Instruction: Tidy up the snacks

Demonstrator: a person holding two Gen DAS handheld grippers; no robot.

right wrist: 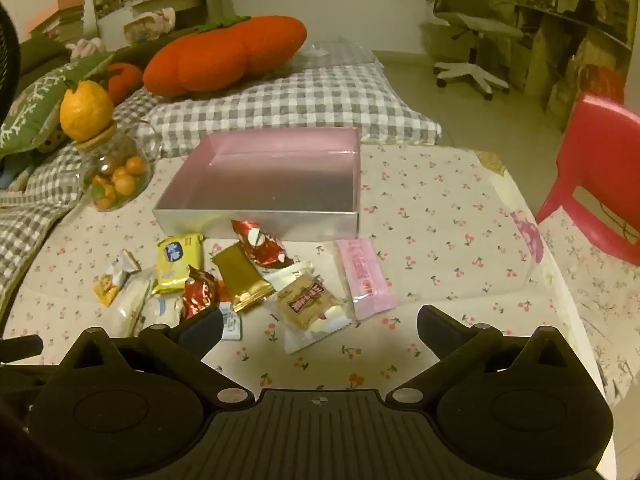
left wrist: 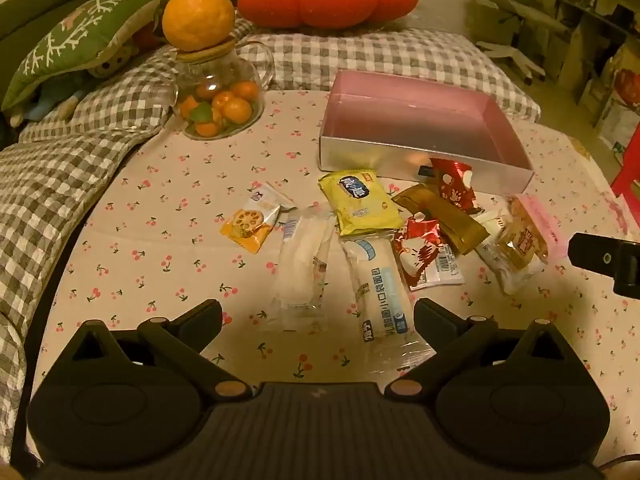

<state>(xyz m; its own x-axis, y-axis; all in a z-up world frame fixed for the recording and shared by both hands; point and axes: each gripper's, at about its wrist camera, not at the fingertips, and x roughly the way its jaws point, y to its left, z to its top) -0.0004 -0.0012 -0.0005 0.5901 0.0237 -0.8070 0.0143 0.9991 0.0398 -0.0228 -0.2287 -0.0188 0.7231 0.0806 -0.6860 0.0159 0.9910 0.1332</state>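
Both grippers hover above the cherry-print surface (left wrist: 168,216) with jaws spread wide and nothing between them. In the left wrist view, the left gripper (left wrist: 318,314) sits at 6 o'clock, just short of a clear wrapper (left wrist: 302,264) and a white-and-blue bread packet (left wrist: 380,292). From there the snacks fan out: an orange lotus-root packet (left wrist: 250,224) at 10 o'clock, a yellow packet (left wrist: 362,202) at 12, a gold packet (left wrist: 444,218) and two red foil packets (left wrist: 454,184) at 1 to 2 o'clock. The empty pink box (left wrist: 420,128) lies beyond them at 12 to 1 o'clock, one red foil packet touching its near wall. A glass jar of small oranges (left wrist: 218,100), topped by a large orange, stands at 11 o'clock.

In the right wrist view, the right gripper (right wrist: 320,322) faces a brown biscuit packet (right wrist: 310,304) at 12 o'clock, with a pink packet (right wrist: 366,280) at 1 o'clock. A red chair (right wrist: 592,168) stands at 2 o'clock.
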